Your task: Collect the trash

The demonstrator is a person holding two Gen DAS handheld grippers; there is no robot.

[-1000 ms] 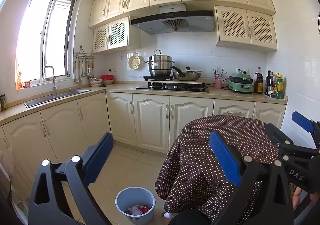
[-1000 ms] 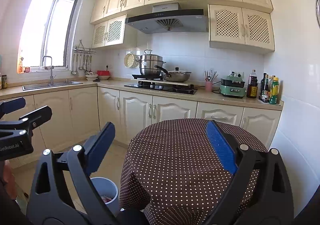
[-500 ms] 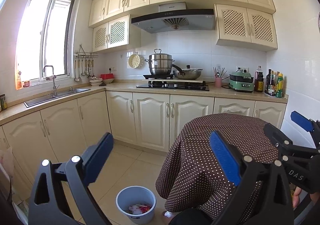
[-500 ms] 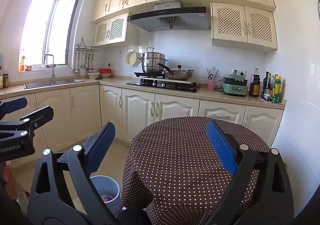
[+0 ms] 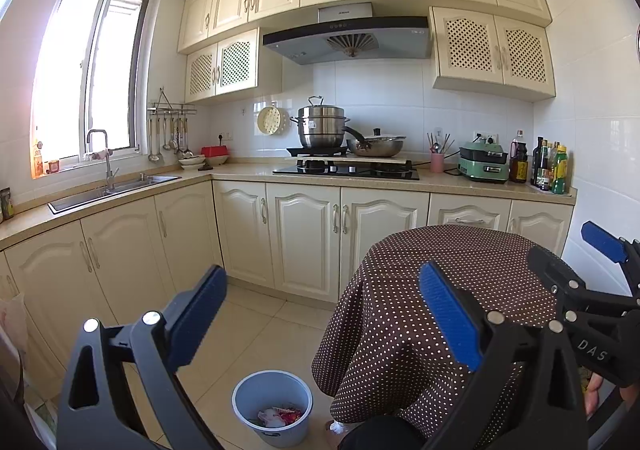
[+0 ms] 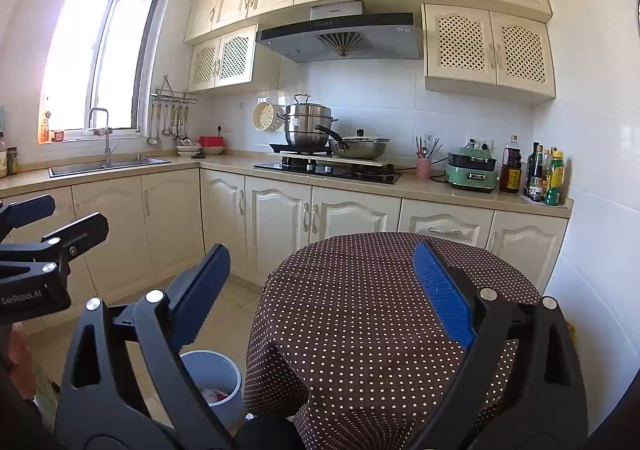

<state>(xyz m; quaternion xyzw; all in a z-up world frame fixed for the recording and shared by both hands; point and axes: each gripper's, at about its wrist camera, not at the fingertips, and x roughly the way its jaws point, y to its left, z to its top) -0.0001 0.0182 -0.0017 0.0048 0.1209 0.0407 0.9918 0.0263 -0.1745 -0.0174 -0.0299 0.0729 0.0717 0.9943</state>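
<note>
The trash (image 5: 276, 416) lies in the bottom of a grey-blue bin (image 5: 272, 406) — we make out crumpled white and red scraps, nothing finer. The bin stands on the tiled floor (image 5: 256, 326), just beside the hanging edge of the brown dotted cloth (image 5: 404, 314) that covers a round table (image 6: 384, 290). In the right wrist view the bin (image 6: 218, 378) shows only in part, behind our own claw finger, with a glimpse of the scraps inside.

We hold our left claw (image 5: 320, 318) released, its blue pads spread wide over the floor and the table's edge, with nothing between them. Our right claw (image 6: 320, 298) is likewise released and empty, held above the table top. Each claw shows at the edge of the other's view, and a bit of a hand (image 5: 596, 394) shows under the right one.

Further out, cream cabinets (image 5: 304, 238) run along two walls under a beige counter (image 5: 460, 183). On the stove (image 5: 348, 169) stand a steel pot (image 5: 322, 127) and a lidded pan (image 5: 376, 145) — to their right a pink cup of utensils (image 5: 437, 161), a green cooker (image 5: 482, 163) and several bottles (image 5: 550, 167). A sink (image 5: 116, 189) with a tap sits under the bright window (image 5: 88, 81), and a range hood (image 5: 346, 37) hangs above the stove.
</note>
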